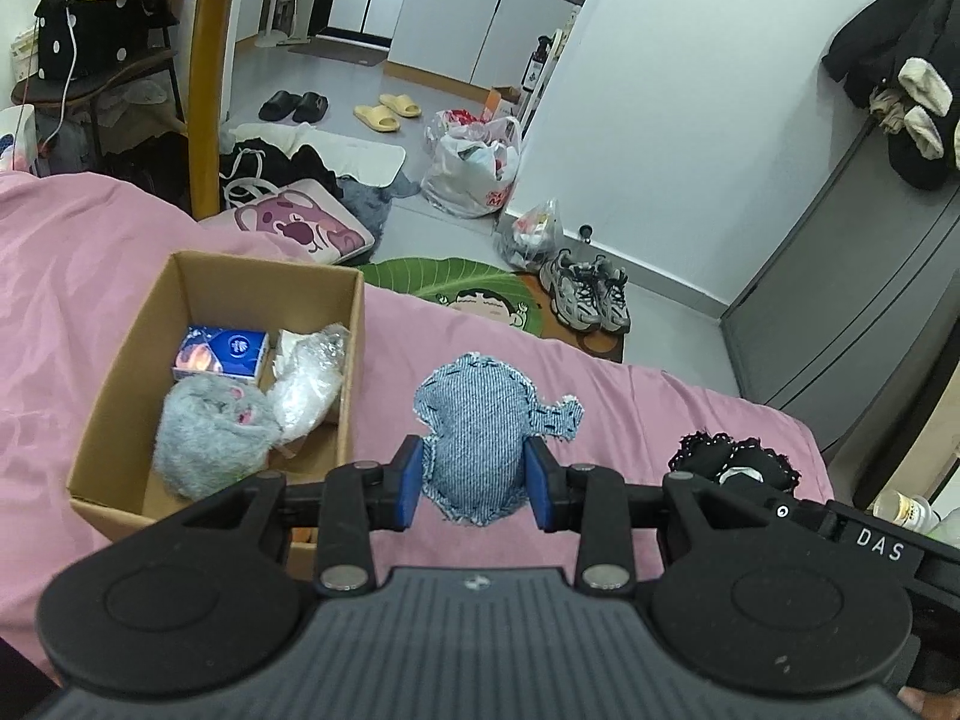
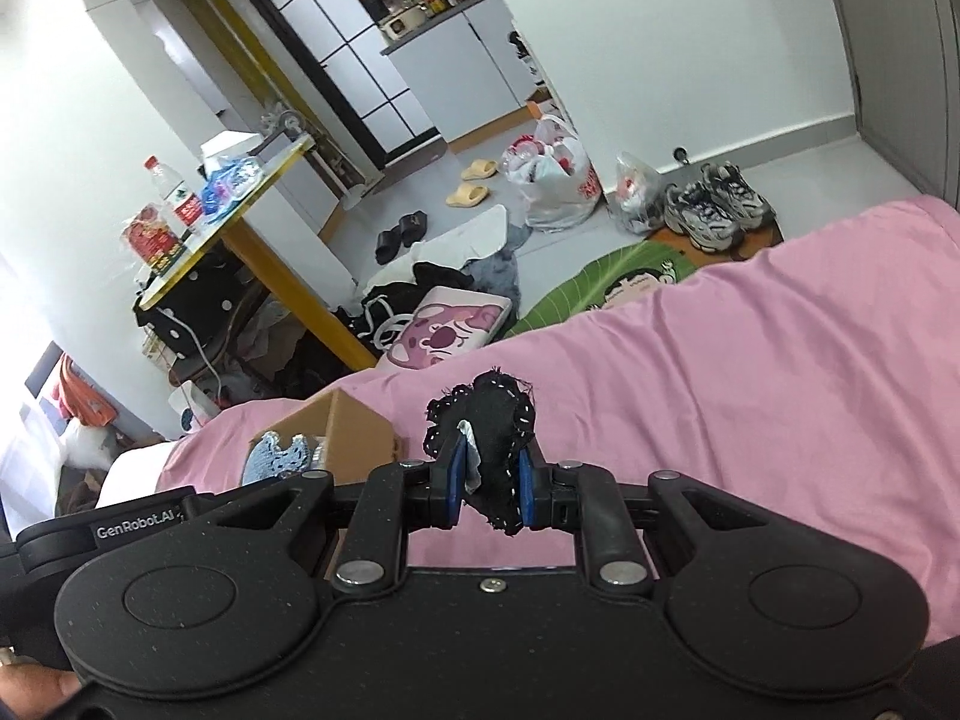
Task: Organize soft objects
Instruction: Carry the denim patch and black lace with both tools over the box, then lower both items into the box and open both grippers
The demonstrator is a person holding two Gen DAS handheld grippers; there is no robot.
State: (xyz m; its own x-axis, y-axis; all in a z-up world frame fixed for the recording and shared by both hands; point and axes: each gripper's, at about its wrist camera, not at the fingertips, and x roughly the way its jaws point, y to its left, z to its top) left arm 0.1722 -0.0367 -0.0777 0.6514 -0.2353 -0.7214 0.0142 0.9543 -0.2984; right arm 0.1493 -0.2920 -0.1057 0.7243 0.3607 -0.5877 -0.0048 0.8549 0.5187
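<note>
Denim, in the shape of a small stuffed toy, is clamped between the blue pads of the left gripper, its lower edge hidden behind the frame. A black stitched toy is pinched likewise by the right gripper; its form is hard to make out. Both are held above the pink bedcover, beside a cardboard box where a grey plush, a tissue pack and crumpled plastic lie.

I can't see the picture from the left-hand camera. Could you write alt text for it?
The left gripper pinches a blue denim stuffed toy between its blue pads above a pink bedsheet. To its left sits an open cardboard box holding a grey fluffy toy, a tissue pack and crumpled plastic; a cluttered floor lies beyond.
</note>
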